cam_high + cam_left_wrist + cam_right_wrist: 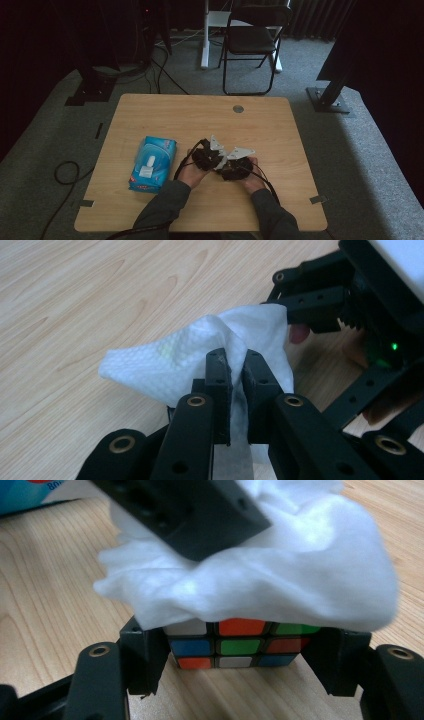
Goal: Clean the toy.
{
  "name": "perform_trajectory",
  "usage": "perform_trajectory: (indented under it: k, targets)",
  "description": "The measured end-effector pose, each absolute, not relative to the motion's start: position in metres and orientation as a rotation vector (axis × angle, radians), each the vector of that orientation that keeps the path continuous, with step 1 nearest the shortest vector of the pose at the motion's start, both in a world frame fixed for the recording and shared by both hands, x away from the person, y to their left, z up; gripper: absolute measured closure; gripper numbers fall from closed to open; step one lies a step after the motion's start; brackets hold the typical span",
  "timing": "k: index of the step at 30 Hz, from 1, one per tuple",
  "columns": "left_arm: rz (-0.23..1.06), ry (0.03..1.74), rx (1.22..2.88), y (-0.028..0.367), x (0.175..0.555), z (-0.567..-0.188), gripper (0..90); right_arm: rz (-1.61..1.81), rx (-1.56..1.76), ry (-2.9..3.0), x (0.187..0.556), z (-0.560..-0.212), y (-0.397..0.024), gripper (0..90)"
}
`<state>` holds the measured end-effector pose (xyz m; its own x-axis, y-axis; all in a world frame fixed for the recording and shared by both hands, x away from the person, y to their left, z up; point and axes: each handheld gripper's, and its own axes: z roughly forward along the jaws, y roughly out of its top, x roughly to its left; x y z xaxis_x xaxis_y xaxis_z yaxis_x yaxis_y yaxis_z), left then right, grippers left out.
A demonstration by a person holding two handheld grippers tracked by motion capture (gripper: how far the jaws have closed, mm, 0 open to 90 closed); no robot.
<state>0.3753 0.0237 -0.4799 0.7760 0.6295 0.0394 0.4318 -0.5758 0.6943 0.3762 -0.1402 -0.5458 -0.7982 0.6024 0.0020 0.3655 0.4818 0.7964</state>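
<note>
My left gripper (pixel 237 365) is shut on a white wipe (pixel 170 357), which bunches out ahead of its black jaws. In the right gripper view the same wipe (pixel 280 580) drapes over the top of a colourful puzzle cube (pixel 240 647). The cube sits between the jaws of my right gripper (pixel 242 655), which touch its two sides. A black part of the left gripper presses into the wipe from above. From the high view both grippers, left (pixel 212 160) and right (pixel 227 167), meet tip to tip at the table's middle front, held in the person's hands.
A blue packet of wipes (pixel 152 162) lies flat on the wooden table (pixel 200 110), left of the hands. A round grommet (pixel 238 108) sits near the far edge. A black folding chair (pixel 252 40) stands beyond the table.
</note>
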Motion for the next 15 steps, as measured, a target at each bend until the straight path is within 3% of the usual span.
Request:
perform_trajectory:
  k: [15]
  targets:
    - [0.385, 0.821, 2.220, 0.024, 0.388, -0.484, 83.7, 1.207, 0.810, 2.453, 0.376, -0.546, -0.141, 34.0]
